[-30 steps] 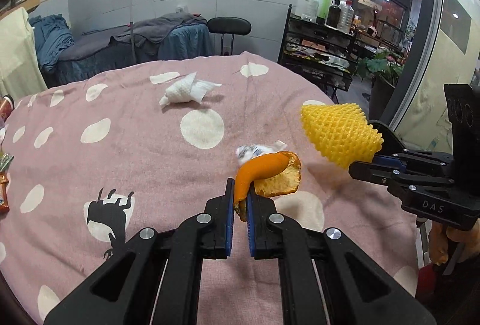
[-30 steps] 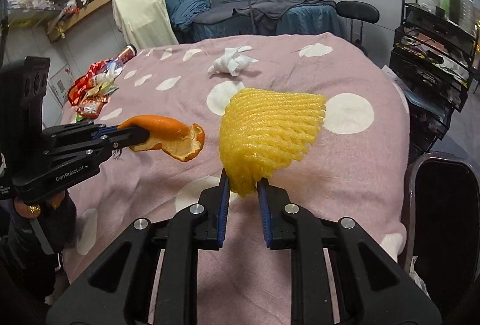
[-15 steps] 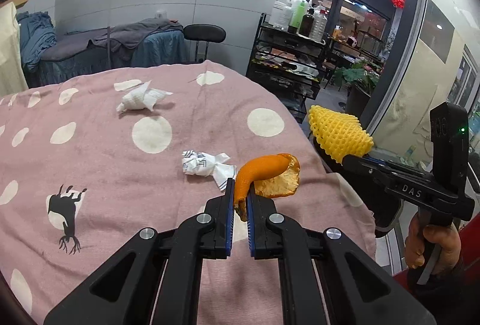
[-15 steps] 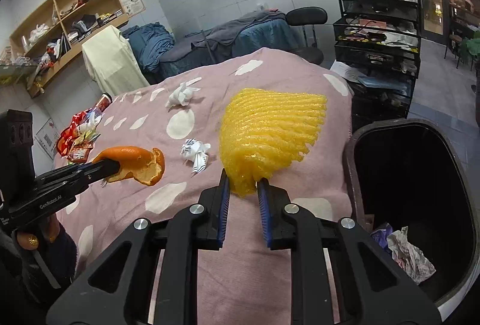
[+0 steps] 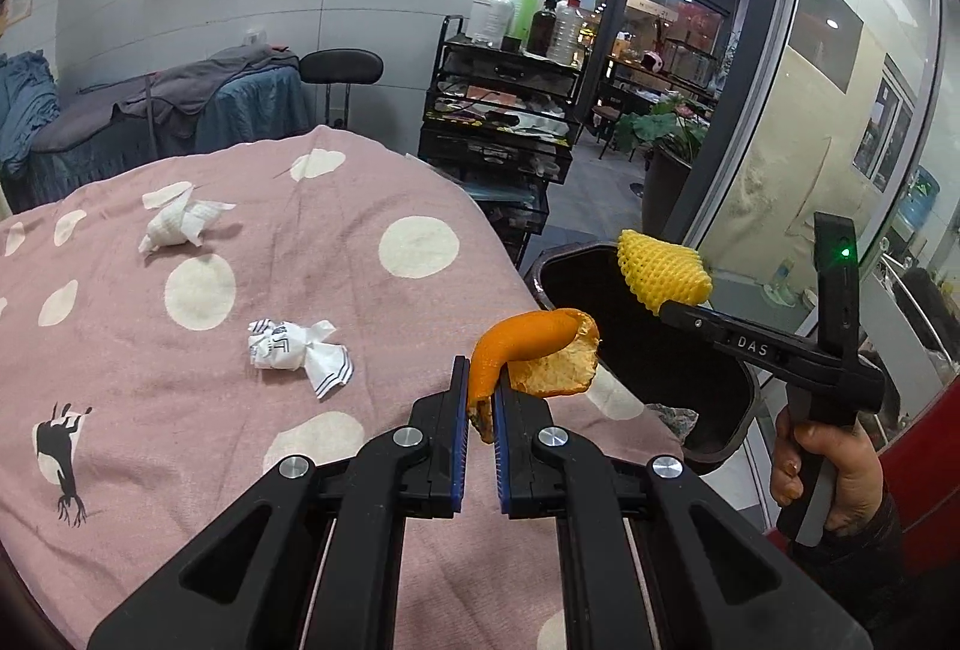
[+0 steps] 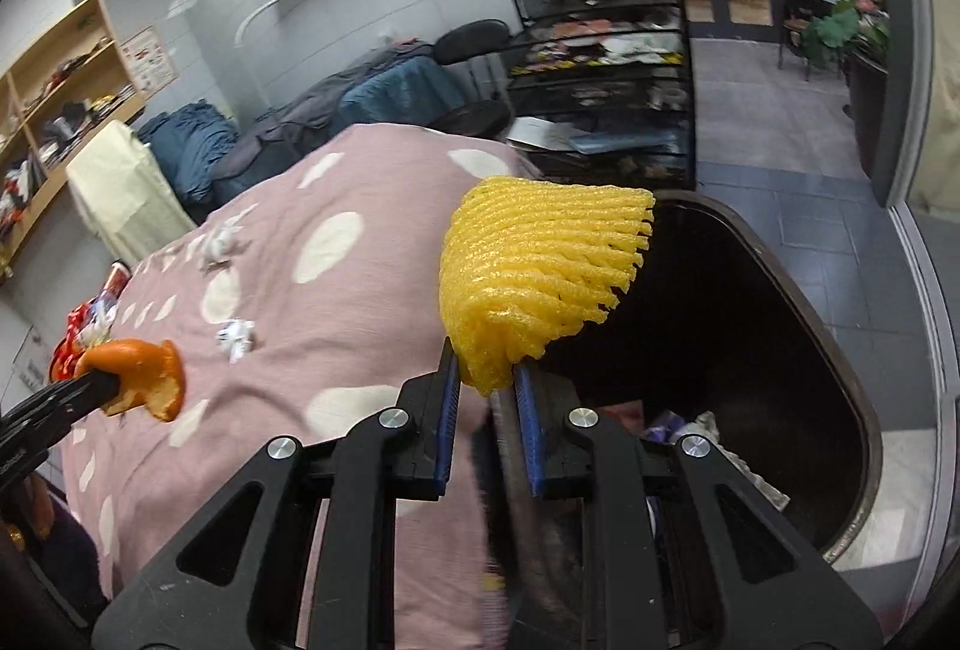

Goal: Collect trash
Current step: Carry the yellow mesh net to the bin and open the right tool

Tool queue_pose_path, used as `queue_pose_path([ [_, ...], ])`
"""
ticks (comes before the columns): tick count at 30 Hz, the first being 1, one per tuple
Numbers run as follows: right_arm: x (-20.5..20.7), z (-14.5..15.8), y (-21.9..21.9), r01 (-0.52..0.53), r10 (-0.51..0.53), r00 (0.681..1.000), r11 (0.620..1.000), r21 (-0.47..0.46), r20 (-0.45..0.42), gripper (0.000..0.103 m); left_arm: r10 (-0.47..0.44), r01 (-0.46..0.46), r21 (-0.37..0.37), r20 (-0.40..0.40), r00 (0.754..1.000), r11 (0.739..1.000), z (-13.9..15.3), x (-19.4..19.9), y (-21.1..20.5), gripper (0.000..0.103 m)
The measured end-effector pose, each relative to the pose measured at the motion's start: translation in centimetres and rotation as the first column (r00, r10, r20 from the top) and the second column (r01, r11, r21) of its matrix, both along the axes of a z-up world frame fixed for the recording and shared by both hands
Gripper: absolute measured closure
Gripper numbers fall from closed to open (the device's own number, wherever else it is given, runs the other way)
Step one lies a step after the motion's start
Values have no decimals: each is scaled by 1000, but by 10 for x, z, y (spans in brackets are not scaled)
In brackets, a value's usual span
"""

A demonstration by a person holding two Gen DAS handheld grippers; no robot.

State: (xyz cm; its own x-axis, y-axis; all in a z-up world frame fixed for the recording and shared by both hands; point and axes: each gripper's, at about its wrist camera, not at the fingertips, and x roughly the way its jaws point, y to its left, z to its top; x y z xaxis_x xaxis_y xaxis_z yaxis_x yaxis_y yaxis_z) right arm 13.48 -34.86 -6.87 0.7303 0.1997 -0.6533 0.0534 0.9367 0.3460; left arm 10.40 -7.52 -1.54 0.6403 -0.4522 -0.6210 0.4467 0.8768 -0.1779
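Note:
My left gripper (image 5: 480, 398) is shut on an orange peel (image 5: 534, 350) and holds it in the air near the right edge of the pink spotted table (image 5: 240, 326). My right gripper (image 6: 487, 389) is shut on a yellow foam fruit net (image 6: 540, 278) and holds it over the dark trash bin (image 6: 840, 350). The bin also shows in the left wrist view (image 5: 738, 392), with the net (image 5: 660, 272) above it. The peel shows at the left of the right wrist view (image 6: 144, 374). A crumpled printed wrapper (image 5: 297, 350) and a white tissue (image 5: 180, 224) lie on the table.
The bin holds some crumpled trash (image 6: 708, 428) at its bottom. A black trolley (image 5: 498, 122) with bottles stands behind the table. A black stool (image 5: 341, 68) and a covered bed (image 5: 150, 116) are further back. Snack packets (image 6: 90, 326) lie at the table's far left end.
Both grippers have swung right toward the bin with their loads. The foam net is now over the bin's opening, and the peel has neared the table's right edge.

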Motion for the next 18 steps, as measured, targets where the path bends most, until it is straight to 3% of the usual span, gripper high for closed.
queue_pose_path([
  [9, 5, -34, -32, 91, -88, 992, 996, 25, -95, 83, -42, 42, 5, -9, 999, 999, -1, 2, -23, 95],
  [12, 6, -45, -36, 108, -103, 986, 994, 33, -128, 78, -53, 54, 5, -15, 998, 999, -2, 3, -29, 95],
  [14, 4, -51, -40, 125, -118, 983, 991, 41, -137, 55, -58, 58, 5, -19, 998, 998, -2, 4, -33, 95],
  [16, 3, -55, -41, 135, -128, 982, 990, 39, -141, 43, -64, 64, 5, -24, 998, 998, -2, 4, -36, 95],
  [18, 3, -59, -42, 140, -133, 980, 989, 36, -150, 39, -69, 69, 8, -29, 997, 998, -3, 5, -40, 95],
])
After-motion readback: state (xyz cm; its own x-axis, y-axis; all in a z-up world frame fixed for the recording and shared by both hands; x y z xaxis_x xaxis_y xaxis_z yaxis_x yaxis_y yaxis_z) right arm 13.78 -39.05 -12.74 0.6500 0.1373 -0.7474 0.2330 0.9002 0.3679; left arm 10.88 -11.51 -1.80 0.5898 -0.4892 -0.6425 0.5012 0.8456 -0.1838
